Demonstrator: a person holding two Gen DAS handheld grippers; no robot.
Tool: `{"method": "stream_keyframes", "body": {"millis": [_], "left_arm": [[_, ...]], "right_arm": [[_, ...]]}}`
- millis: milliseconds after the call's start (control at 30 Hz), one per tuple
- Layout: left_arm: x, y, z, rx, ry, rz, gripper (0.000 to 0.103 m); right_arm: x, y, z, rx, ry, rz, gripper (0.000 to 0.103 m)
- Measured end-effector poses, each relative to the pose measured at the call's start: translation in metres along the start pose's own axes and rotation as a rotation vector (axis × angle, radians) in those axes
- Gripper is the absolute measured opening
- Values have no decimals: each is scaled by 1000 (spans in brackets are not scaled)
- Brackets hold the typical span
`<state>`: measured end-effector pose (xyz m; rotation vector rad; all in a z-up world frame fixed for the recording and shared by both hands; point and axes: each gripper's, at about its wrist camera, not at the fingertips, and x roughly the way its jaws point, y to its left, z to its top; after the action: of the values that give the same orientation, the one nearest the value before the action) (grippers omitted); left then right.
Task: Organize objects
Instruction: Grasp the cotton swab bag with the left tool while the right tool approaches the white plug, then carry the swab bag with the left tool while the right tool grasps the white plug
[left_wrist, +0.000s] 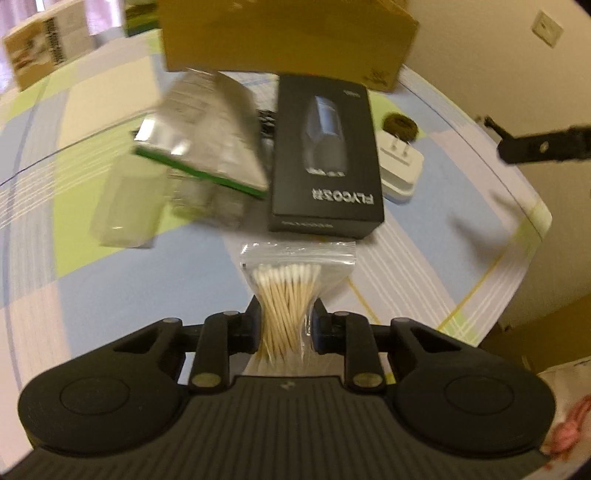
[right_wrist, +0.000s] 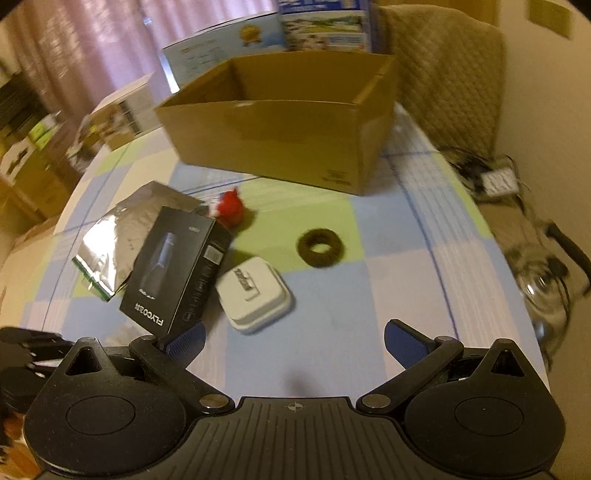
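Between the two black fingers of the left gripper (left_wrist: 286, 325), a small zip bag of cotton swabs (left_wrist: 291, 284), pinched at the waist so the wooden sticks bunch together and fan out above and below the pads. White tips uppermost, just under the bag's seal, with the seal end resting on or just over the checked tablecloth (left_wrist: 424, 251); cannot tell which. Clenched on the bag, then, jaws drawn close.

Just beyond the bag, a black carton lettered FLYCO (left_wrist: 327, 158), lying flat with its near edge almost touching the seal. Left of the carton, a blurred silvery packet with a green edge (left_wrist: 199, 147) and a pale translucent case (left_wrist: 125, 206). Right of the carton, a white plug adapter (right_wrist: 255, 295), prongs up, and behind it a dark fuzzy ring (right_wrist: 320, 247). Further back, an open cardboard box (right_wrist: 280, 129), brown and seemingly bare inside as far as visible. Near the carton's far corner, something small and red (right_wrist: 231, 206), too blurred to name.

Over the near part of the cloth, the right gripper (right_wrist: 293, 341), blue pads spread wide apart with nothing between them, only bare cloth below. Left pad close beside the carton's near corner in the right wrist view; contact not clear. At the table's right edge, a glass jug with a dark handle (right_wrist: 546, 280). Behind the box, printed cartons (right_wrist: 266, 40) and a pink curtain (right_wrist: 74, 44).
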<state>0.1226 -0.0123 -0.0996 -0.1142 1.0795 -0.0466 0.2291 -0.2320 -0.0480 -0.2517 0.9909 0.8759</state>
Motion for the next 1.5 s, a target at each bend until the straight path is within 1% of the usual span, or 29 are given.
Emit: {"method": "stream_keyframes", "body": {"millis": [33, 133, 200, 300, 367, 467, 533, 833, 933, 1033, 1167, 1267, 1400, 1500], "left_arm": [[-6, 3, 0, -18, -10, 14, 21], [-22, 12, 1, -68, -44, 47, 21], [-33, 17, 3, -96, -66, 69, 21], [-45, 23, 5, -136, -94, 107, 21], [-50, 28, 7, -170, -108, 136, 21], [-55, 34, 9, -220, -125, 166, 21], [-59, 37, 8, -246, -132, 190, 21], [-63, 43, 12, -339, -142, 268, 21], [-64, 42, 12, -362, -142, 291, 21], [-66, 40, 13, -384, -148, 312, 21], [-68, 37, 18, -398, -157, 328, 21], [-71, 36, 27, -385, -163, 321, 21], [-72, 37, 50, -327, -184, 295, 21], [-72, 40, 71, -263, -207, 258, 21]], "right_arm": [[4, 2, 2, -24, 3, 14, 100], [21, 12, 7, -119, 19, 61, 93], [33, 18, 10, -177, 31, 84, 90], [52, 24, 12, -234, 52, 116, 87], [65, 25, 15, -260, 71, 129, 83], [83, 26, 17, -293, 92, 124, 75], [94, 26, 19, -317, 111, 120, 73], [120, 29, 22, -406, 167, 139, 71], [127, 33, 21, -442, 170, 124, 63], [128, 36, 21, -473, 161, 123, 62], [124, 29, 23, -474, 159, 143, 61], [117, 23, 30, -451, 152, 144, 61], [102, 14, 44, -374, 124, 150, 61], [86, 9, 52, -319, 91, 136, 61]]}}
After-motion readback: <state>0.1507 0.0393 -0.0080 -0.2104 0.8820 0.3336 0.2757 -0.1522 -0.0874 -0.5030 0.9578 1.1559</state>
